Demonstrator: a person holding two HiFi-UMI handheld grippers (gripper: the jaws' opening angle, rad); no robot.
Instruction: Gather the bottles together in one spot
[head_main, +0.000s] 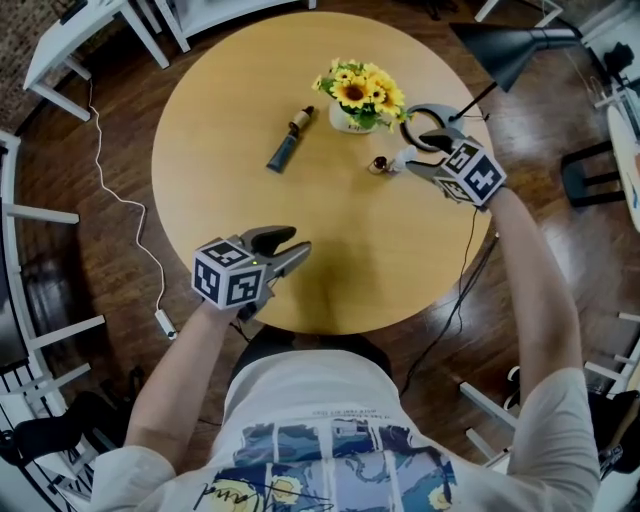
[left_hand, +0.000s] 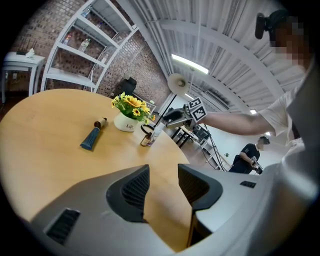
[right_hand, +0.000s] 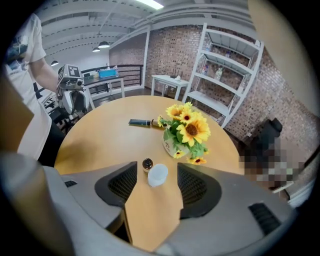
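Table (head_main: 300, 250), round and wooden, carries everything. Sunflowers in a white pot (head_main: 358, 98) stand near its far edge, right of centre. The left gripper (left_hand: 162, 172) hovers over the near edge with its jaws apart and only bare tabletop between them. The right gripper (right_hand: 155, 172) hangs by the right edge, tilted down, its jaws spread wide; a white bottle (right_hand: 158, 175) stands upright between the pads, which do not touch it. A blue bottle (head_main: 288, 142) with a tan cap lies on its side left of the pot, well apart from the others. A small brown bottle (right_hand: 147, 164) stands just beside the white one, in front of the pot.
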